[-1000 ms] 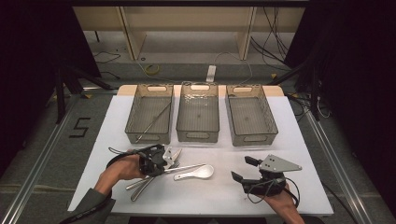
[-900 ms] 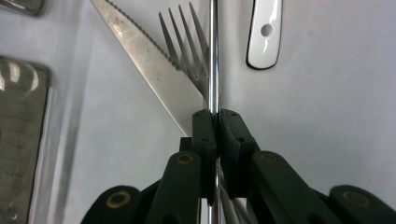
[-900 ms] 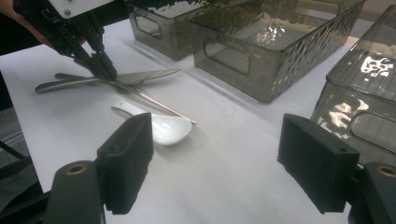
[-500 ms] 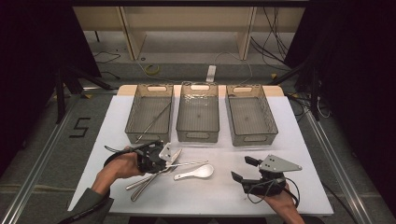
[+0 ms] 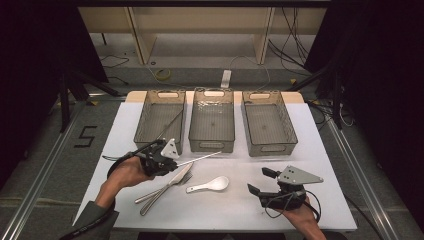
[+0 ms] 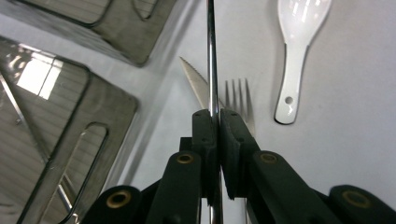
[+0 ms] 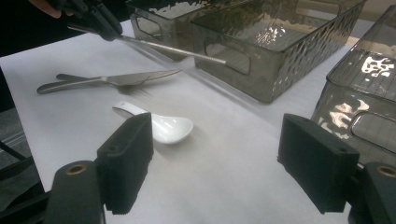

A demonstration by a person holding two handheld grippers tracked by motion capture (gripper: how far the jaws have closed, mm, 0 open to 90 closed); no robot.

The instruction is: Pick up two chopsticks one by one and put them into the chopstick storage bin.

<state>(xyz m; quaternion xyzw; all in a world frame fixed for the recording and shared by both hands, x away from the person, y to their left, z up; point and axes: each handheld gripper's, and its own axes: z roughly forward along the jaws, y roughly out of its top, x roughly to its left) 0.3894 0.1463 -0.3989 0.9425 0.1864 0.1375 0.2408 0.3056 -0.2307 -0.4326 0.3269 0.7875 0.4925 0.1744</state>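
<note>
Sorting of cutlery into bins, early stage as judged. Left gripper (image 5: 167, 159): jaws clamped together on a thin metal chopstick (image 6: 212, 56), which is sticking out ahead of the jaws, off the table, toward the middle bin (image 5: 212, 120). Left bin (image 5: 160, 120) is already holding one similar stick. Knife (image 5: 176, 181), fork (image 6: 239, 95) and white spoon (image 5: 210, 185) are lying just below and beside that gripper, awaiting sorting. Right gripper (image 7: 219, 158): jaws standing apart, holding nothing, resting well clear; right bin (image 5: 269, 122) beyond it.

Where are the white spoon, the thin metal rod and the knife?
white spoon (image 5: 216, 184), high view, on its bowl.
metal rod (image 7: 173, 49), right gripper view, on its middle.
knife (image 6: 195, 79), left gripper view, on its serrated blade.
</note>
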